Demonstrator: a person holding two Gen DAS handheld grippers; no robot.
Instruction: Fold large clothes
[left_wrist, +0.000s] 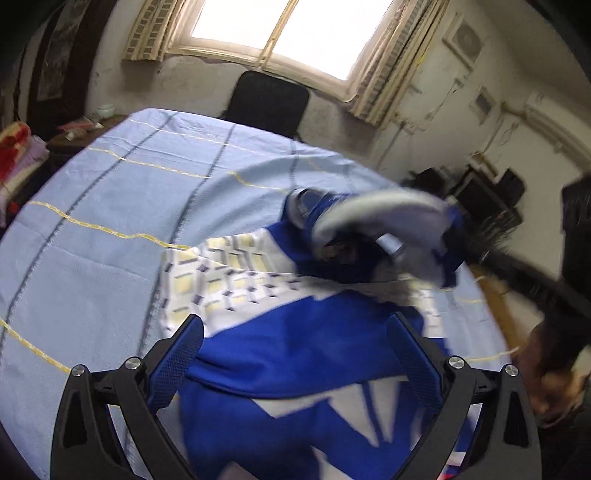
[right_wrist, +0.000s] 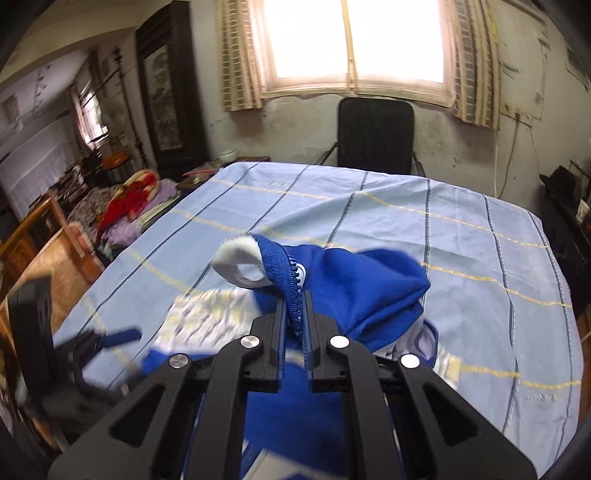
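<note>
Two grippers work over a table covered with a light blue checked cloth (right_wrist: 461, 236). On this cloth lies a blue and white jacket (left_wrist: 295, 354), near the near edge of the tabletop, with a patterned white and yellow part spread toward the left side.

The right gripper (right_wrist: 295, 314) has its jaws pressed together on the zipper edge (right_wrist: 291, 280) of the jacket. The blue teeth of the zipper stand up between the two fingers, and the blue fabric hangs from this grip in a raised fold, with the white collar (right_wrist: 236, 264) curling to the left of it. In the left wrist view this lifted part is blurred, and the right gripper behind it is hard to make out.

The left gripper (left_wrist: 299, 328) has its jaws spread wide apart, and they hold nothing. The blue body of the jacket lies between and under the two fingers; I cannot tell if they touch it. In the right wrist view this gripper (right_wrist: 110, 339) is seen blurred at the left, near the left edge of the tabletop.

Behind the far edge of the table stands a black chair (right_wrist: 375, 136), under a bright window (right_wrist: 354, 40) with curtains.
</note>
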